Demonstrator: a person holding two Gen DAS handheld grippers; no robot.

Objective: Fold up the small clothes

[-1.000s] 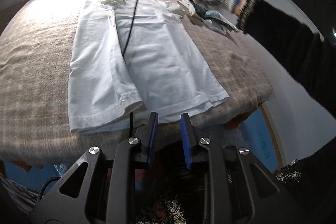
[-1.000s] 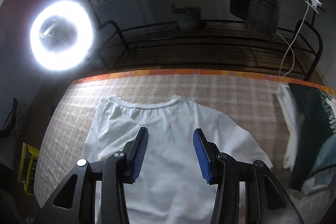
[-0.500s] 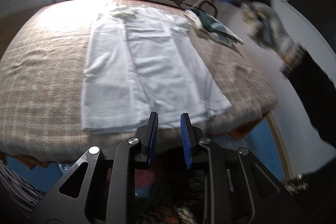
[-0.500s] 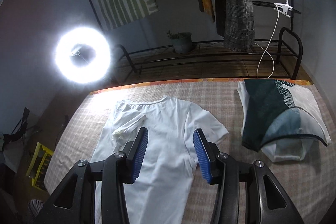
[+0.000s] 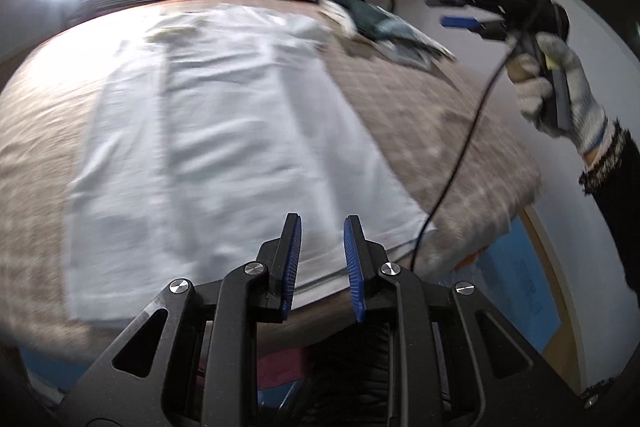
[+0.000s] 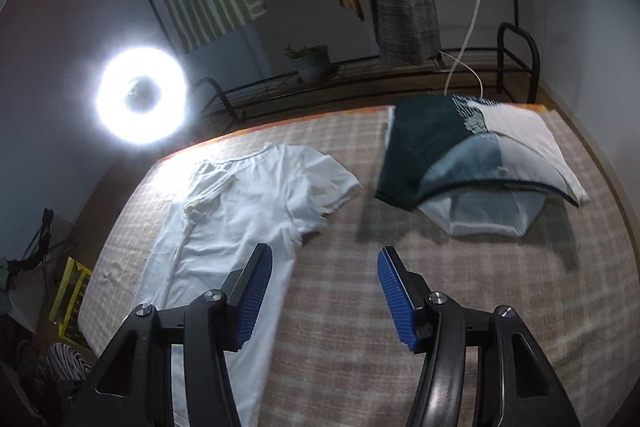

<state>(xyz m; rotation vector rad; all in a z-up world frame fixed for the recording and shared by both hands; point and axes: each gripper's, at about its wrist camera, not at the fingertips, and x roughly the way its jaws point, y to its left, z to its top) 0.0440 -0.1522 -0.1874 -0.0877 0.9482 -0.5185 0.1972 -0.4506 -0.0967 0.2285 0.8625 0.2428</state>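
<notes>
A white T-shirt (image 5: 224,147) lies flat on the plaid-covered table (image 5: 460,131), its left side folded inward; it also shows in the right wrist view (image 6: 240,211). My left gripper (image 5: 320,259) hovers open and empty over the shirt's bottom hem near the table's front edge. My right gripper (image 6: 324,291) is open and empty, held high above the table to the right of the shirt; in the left wrist view it shows raised at the right (image 5: 460,23), in a gloved hand.
A pile of folded clothes, dark green, blue and white (image 6: 472,163), lies at the table's far right. A ring light (image 6: 140,95), a black metal rack (image 6: 360,83) with a potted plant (image 6: 312,61) and hanging garments stand behind the table.
My right gripper rose and drew back to the right, away from the shirt's collar, and its jaws widened. My left gripper moved in a little over the hem.
</notes>
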